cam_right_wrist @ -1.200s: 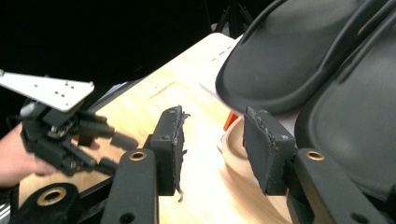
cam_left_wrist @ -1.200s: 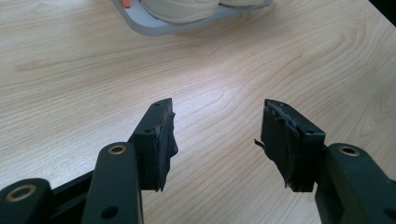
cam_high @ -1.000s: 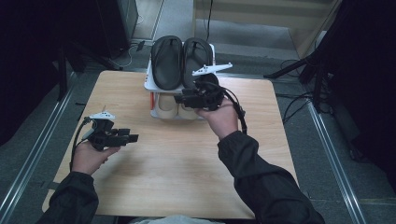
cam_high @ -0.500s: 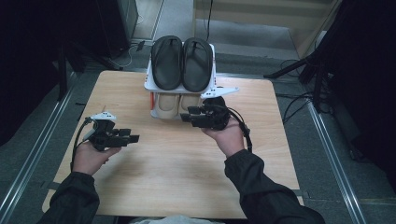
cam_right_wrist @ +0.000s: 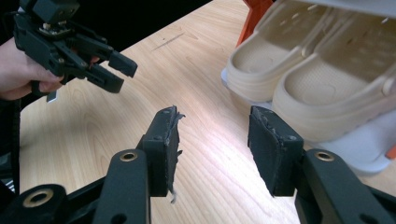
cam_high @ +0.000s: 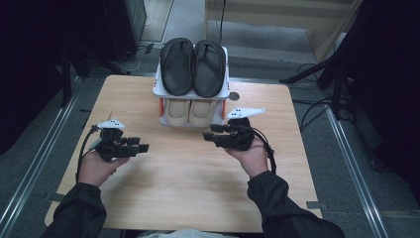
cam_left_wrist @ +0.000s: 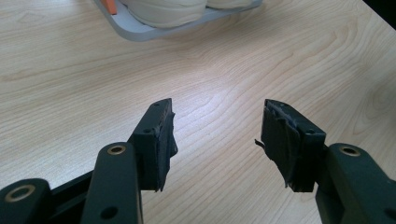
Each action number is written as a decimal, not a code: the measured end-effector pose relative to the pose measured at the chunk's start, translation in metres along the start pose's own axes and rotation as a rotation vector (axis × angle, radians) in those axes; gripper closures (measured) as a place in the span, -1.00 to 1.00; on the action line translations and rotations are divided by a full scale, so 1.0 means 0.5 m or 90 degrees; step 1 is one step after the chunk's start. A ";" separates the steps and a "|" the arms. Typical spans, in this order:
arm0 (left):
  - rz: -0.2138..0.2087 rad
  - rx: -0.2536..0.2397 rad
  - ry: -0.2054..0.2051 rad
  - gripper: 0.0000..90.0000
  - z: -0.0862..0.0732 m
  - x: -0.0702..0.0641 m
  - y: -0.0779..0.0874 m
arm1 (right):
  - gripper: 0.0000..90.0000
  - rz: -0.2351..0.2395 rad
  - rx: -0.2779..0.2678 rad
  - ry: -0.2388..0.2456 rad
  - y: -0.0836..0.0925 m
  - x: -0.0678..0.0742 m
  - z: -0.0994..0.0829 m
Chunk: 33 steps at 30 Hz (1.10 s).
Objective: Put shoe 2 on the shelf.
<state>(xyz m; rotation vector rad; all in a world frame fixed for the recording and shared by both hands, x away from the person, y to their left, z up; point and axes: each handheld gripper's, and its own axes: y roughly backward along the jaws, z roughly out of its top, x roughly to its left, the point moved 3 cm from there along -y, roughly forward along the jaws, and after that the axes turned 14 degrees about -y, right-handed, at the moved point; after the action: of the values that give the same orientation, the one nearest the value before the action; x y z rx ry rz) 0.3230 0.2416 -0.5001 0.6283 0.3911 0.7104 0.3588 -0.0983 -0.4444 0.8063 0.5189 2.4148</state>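
Person sitting at the near edge of the wooden counter, one claw in each hand.

Left claw hovering over the left part of the counter, jaws standing apart with bare wood showing between them, gripping nothing. Pointing toward the counter's middle.

Right claw hovering right of centre, just in front of the rack, jaws likewise apart and gripping nothing. Grey three-cornered plate riding on top of it.

White two-tier shoe rack standing at the far middle of the counter. Pair of black sandals lying side by side on its top tier; pair of cream clogs sitting on the lower tier, toes facing the person. Orange posts holding the tiers apart.

From the right gripper view, the clogs are showing close beside the right-hand jaw, not touching it.
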 end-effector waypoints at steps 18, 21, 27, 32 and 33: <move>-0.008 -0.010 -0.008 -0.07 0.003 -0.018 0.000 | 0.15 -0.020 -0.001 0.006 0.034 -0.051 -0.105; -0.009 -0.011 -0.004 -0.09 0.002 -0.022 0.002 | 0.15 -0.027 -0.001 0.018 0.033 -0.051 -0.115; -0.013 -0.014 -0.009 -0.10 0.002 -0.027 0.002 | 0.13 -0.027 -0.004 0.013 0.032 -0.051 -0.120; -0.012 -0.008 -0.011 -0.11 0.001 -0.027 -0.001 | 0.12 -0.031 -0.004 0.007 0.032 -0.056 -0.120; -0.012 -0.008 -0.011 -0.11 0.001 -0.026 -0.001 | 0.12 -0.030 -0.005 0.003 0.032 -0.058 -0.120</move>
<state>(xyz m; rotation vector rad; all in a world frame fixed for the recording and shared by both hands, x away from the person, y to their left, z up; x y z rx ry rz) 0.3145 0.2318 -0.4985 0.6175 0.3763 0.6889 0.3339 -0.1392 -0.4936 0.7773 0.5251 2.3741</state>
